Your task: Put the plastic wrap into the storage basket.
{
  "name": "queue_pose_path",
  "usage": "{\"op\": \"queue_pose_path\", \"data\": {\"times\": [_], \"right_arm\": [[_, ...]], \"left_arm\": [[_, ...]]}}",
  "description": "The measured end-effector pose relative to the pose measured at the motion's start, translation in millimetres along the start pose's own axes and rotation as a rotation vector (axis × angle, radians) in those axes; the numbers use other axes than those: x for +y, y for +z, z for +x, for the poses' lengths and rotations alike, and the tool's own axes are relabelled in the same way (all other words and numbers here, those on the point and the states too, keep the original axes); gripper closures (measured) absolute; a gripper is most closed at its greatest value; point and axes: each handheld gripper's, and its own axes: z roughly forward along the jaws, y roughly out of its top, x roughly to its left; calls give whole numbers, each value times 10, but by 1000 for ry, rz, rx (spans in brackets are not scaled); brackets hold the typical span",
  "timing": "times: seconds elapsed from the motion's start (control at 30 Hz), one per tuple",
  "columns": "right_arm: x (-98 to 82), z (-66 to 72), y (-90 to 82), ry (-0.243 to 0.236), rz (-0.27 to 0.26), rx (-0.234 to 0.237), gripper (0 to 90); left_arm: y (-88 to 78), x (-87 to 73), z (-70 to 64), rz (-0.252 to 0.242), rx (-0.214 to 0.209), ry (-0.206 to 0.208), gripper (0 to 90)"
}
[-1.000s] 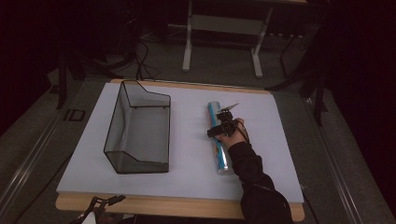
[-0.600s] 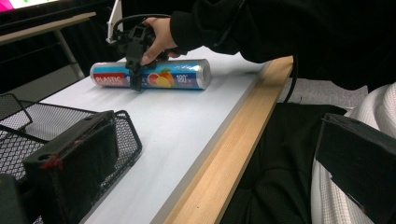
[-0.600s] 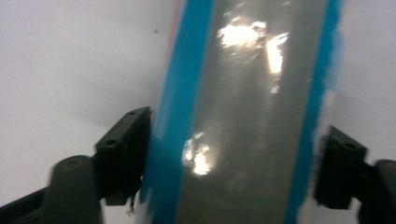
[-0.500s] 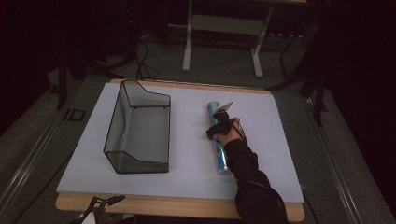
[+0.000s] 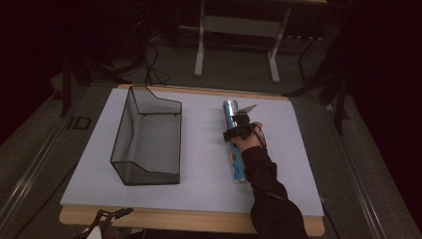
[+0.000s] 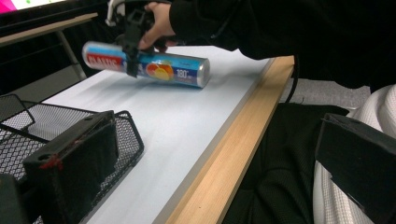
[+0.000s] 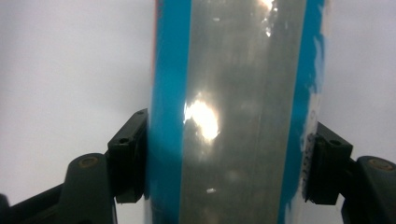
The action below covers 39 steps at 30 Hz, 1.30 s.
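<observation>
A long blue and silver tube [image 5: 236,164] lies lengthwise on the white mat [image 5: 199,164], right of centre. My right gripper [image 5: 240,124] comes down on its far half. Its jaws have just been closing, and both pads now press the tube's [image 7: 233,116] sides, so the right gripper [image 7: 229,158] is shut on it. From the left gripper view, the tube [image 6: 159,67] shows an orange picture and the right gripper [image 6: 130,42] clamps it. My left gripper [image 5: 107,216] hangs below the table's near edge, and its jaws [image 6: 215,172] stand wide open with nothing between them.
A black wire mesh basket [image 5: 122,134] stands on the left half of the mat, empty, and its corner [image 6: 126,135] is close to my left gripper. The wooden table edge [image 6: 224,158] runs along the near side. Table legs and cables lie beyond the far edge.
The right gripper's jaws have drawn in onto the tube while the hand barely shifted. The tube, the basket and the left gripper have stayed where they were.
</observation>
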Motion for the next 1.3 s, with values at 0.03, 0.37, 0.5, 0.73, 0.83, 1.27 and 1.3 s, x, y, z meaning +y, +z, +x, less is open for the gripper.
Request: {"op": "queue_pose_path", "data": {"times": [0.03,0.37,0.5,0.73,0.83,1.27,1.3], "right_arm": [[10,14,-54,1,-18,8,309],[119,274,-508,-68,-138,53,316],[166,375,-653,-79,-180,79,316],[255,526,-886,-91,-235,121,317],[287,593,-994,-97,-261,137,317],[420,930,-1389,-101,-360,243,317],[428,951,-1404,-101,-364,249,317]], "left_arm": [[1,0,0,1,0,0,1],[0,2,-1,0,0,2,1],[-2,3,-1,0,-1,3,1],[-2,3,0,-1,-1,3,1],[-1,3,-2,0,-2,4,1],[-1,5,-3,-3,-2,3,1],[0,4,-2,-3,-1,2,1]]}}
